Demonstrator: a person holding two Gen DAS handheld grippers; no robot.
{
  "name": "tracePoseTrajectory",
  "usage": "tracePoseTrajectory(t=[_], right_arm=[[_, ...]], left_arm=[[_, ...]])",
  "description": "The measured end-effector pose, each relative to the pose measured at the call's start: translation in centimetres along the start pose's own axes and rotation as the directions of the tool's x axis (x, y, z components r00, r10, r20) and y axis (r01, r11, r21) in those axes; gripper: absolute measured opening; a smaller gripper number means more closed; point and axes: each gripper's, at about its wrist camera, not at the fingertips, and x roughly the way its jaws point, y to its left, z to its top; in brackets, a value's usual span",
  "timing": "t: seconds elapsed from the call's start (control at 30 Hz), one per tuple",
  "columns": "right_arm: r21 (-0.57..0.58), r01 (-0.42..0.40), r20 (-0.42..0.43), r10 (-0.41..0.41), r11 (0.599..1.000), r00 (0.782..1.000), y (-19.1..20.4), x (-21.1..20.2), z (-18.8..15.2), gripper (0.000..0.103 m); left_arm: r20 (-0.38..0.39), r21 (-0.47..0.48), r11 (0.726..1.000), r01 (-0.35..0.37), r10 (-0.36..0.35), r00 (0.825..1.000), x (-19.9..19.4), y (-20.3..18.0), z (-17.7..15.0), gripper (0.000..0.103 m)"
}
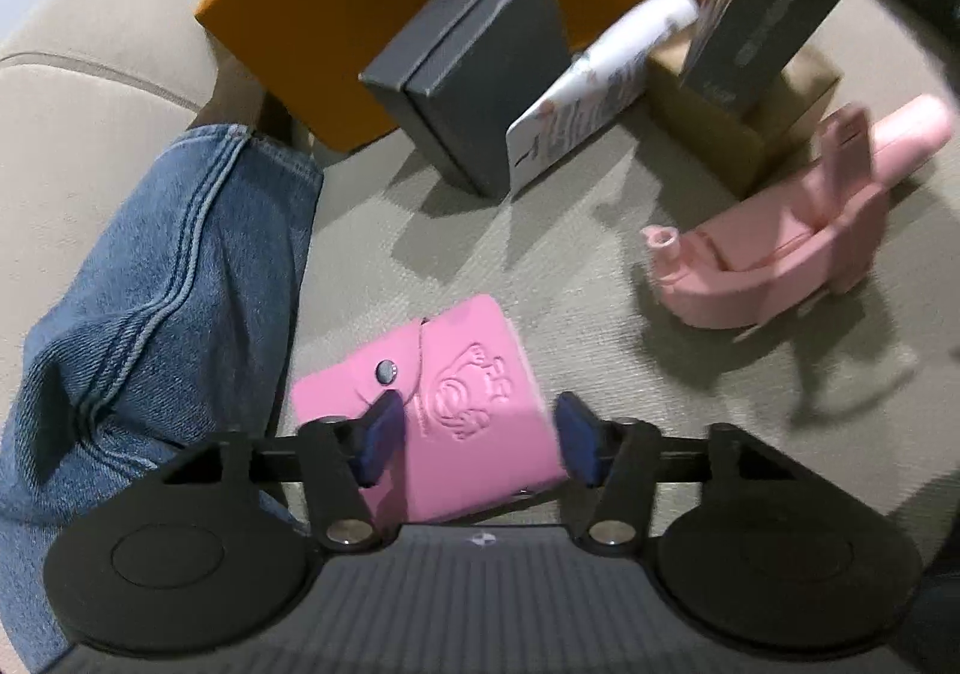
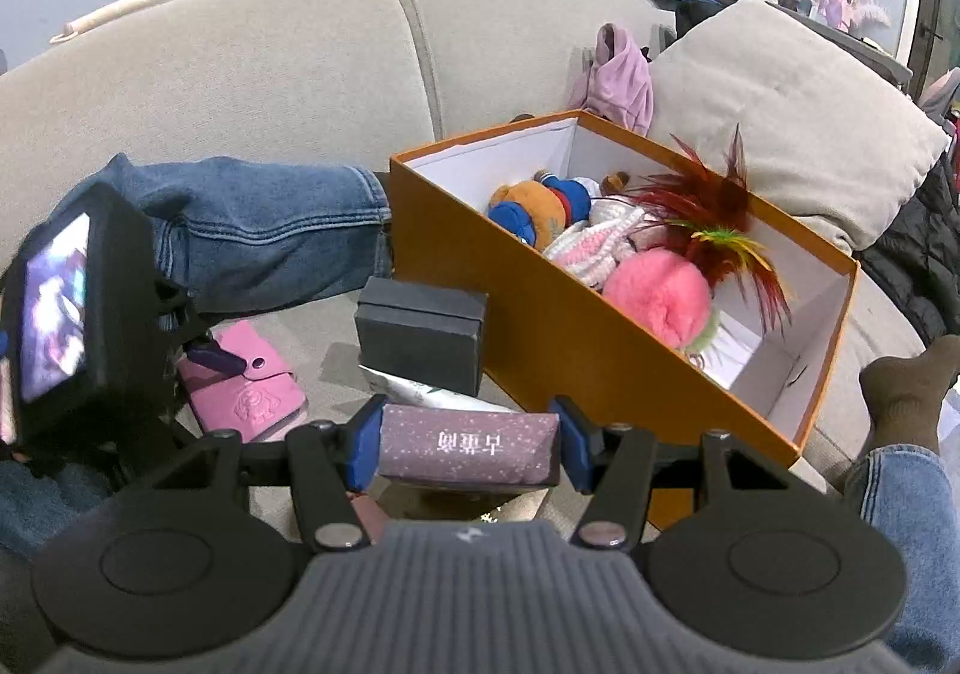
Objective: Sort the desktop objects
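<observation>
A pink snap wallet [image 1: 474, 374] with an embossed figure lies flat on the beige sofa seat, also seen as the wallet [image 2: 246, 398] at the lower left of the right wrist view. My left gripper [image 1: 477, 437] hangs open over it, one pad above its left half, the other beside its right edge. One of its fingers [image 2: 216, 359] shows above the wallet. My right gripper [image 2: 471, 449] is shut on a speckled purple box [image 2: 480, 461] with white characters, held in the air near the orange box [image 2: 540, 326].
The orange box holds plush toys [image 2: 654, 296] and feathers. On the seat stand a grey box [image 1: 480, 74], a white tube [image 1: 600, 74], a cardboard box [image 1: 720, 134] and a pink plastic gadget [image 1: 780, 254]. Folded jeans [image 1: 168, 284] lie left; a person's socked foot [image 2: 900, 386] right.
</observation>
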Motion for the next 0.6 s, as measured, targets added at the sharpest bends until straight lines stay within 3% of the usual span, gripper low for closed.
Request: tracePoseTrajectory(t=[0.07,0.13,0.2,0.23,0.27,0.37,0.5,0.6], right_arm=[[0.008,-0.001,0.002,0.001,1.0,1.0,-0.1,-0.1,-0.1,0.06],[0.012,0.006,0.0,-0.006,1.0,1.0,-0.2,-0.2,-0.1,0.06],[0.011,0.018,-0.004,-0.018,1.0,1.0,-0.3,-0.3,-0.2,0.06],[0.013,0.021,-0.006,-0.021,1.0,1.0,-0.4,-0.3,-0.3,0.06],[0.015,0.023,-0.007,-0.023,1.0,1.0,-0.5,-0.4,-0.3,0.06],[0.024,0.025,-0.011,-0.025,0.999,1.0,-0.8,-0.4,-0.3,0.06],[0.017,0.025,-0.015,-0.025,1.0,1.0,-0.5,-0.4,-0.2,0.06],[0.006,0.023,-0.019,-0.023,1.0,1.0,-0.3,-0.3,-0.1,0.06]], left_arm=[[0.022,-0.016,1.0,0.024,-0.024,0.999,-0.7,0.3,0.4,0.05],[0.049,-0.045,0.997,0.058,-0.056,0.997,-1.5,1.0,0.3,0.034],[0.083,-0.077,0.994,0.082,-0.076,0.994,-2.7,1.9,0.1,0.029],[0.104,-0.096,0.991,0.097,-0.087,0.991,-3.2,2.5,0.1,0.009],[0.123,-0.117,0.984,0.132,-0.118,0.985,-3.8,3.2,0.2,0.001],[0.179,-0.19,0.955,0.228,-0.194,0.965,-5.1,5.3,0.2,0.0],[0.234,-0.211,0.955,0.207,-0.157,0.96,-7.1,7.1,0.0,0.0],[0.207,-0.193,0.96,0.201,-0.16,0.965,-6.9,7.1,0.1,0.003]])
